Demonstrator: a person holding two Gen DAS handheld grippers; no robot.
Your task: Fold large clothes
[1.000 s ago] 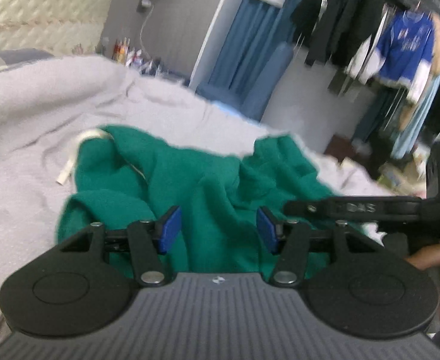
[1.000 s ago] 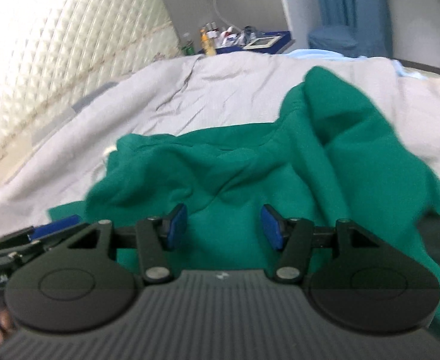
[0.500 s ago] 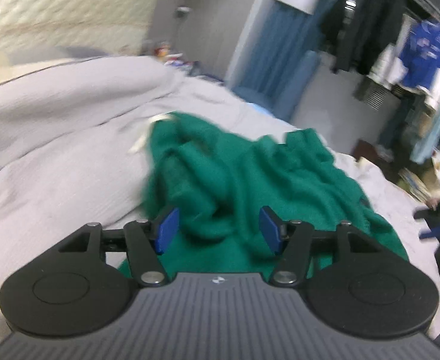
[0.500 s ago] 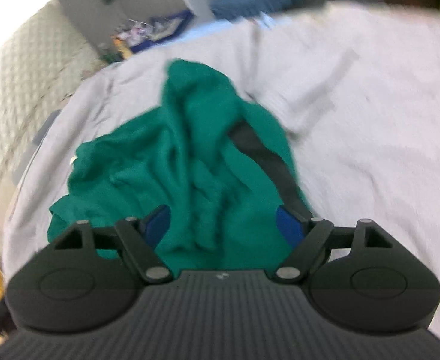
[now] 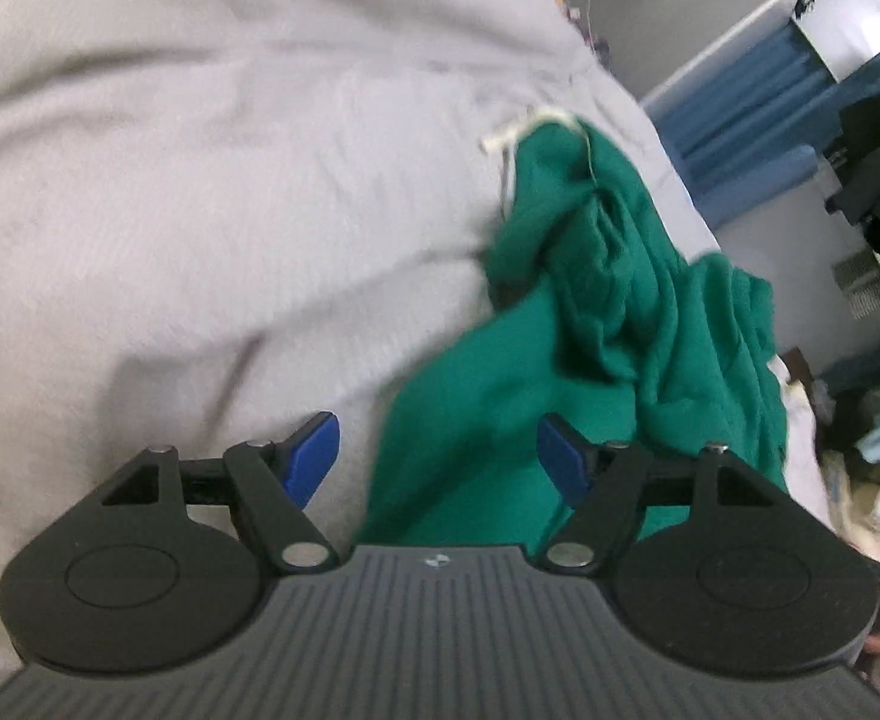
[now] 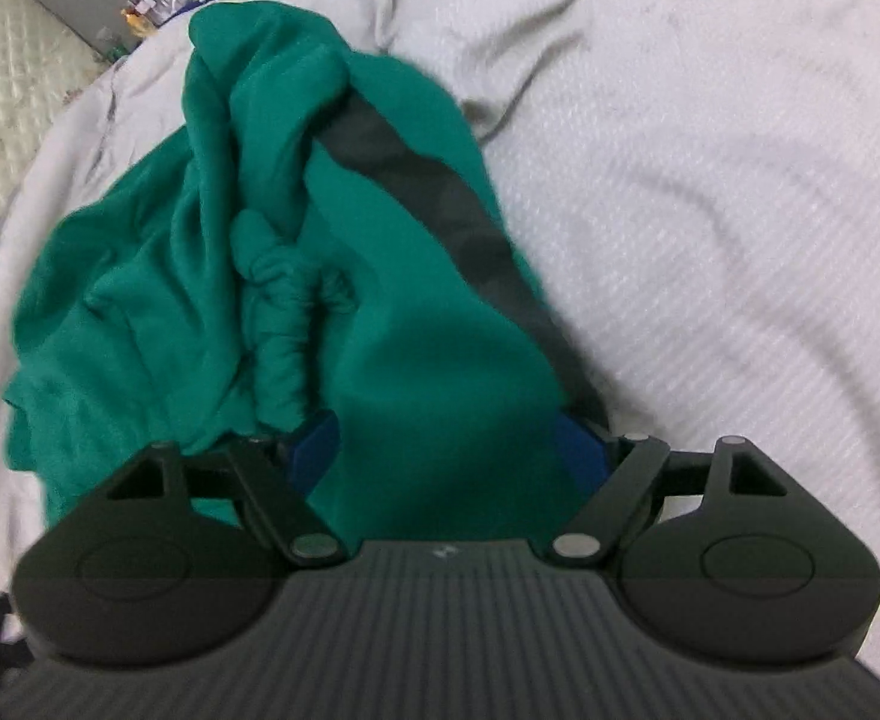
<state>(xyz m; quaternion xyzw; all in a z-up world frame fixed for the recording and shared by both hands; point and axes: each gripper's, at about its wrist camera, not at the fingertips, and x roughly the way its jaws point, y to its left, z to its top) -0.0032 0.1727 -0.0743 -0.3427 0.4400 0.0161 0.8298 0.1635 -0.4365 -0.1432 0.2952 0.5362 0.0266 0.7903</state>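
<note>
On the bed: a crumpled green garment (image 6: 248,276) lies in a heap on the grey bedspread (image 6: 710,180).
Garment in right wrist view: fills the left and centre of the frame, bunched into folds, with a dark stripe (image 6: 440,192) running diagonally from upper centre down toward the right fingertip.
Garment in left wrist view: centre right of the frame (image 5: 620,324), with a whitish drawstring (image 5: 530,126) at its upper end; bare bedspread (image 5: 200,180) covers the left half.
Left gripper (image 5: 437,456): jaws spread wide and have just been opening; the green cloth's lower edge lies in the gap beyond the blue pads (image 5: 311,456), but the pads do not press on it.
Right gripper (image 6: 446,456): jaws wide apart, having just opened further; green cloth lies between and under the blue fingertips, not pinched.
Upper left of right wrist view: a quilted cream headboard (image 6: 2,90).
Right edge of left wrist view: blue curtains (image 5: 740,114) and dark hanging clothes (image 5: 878,162).
</note>
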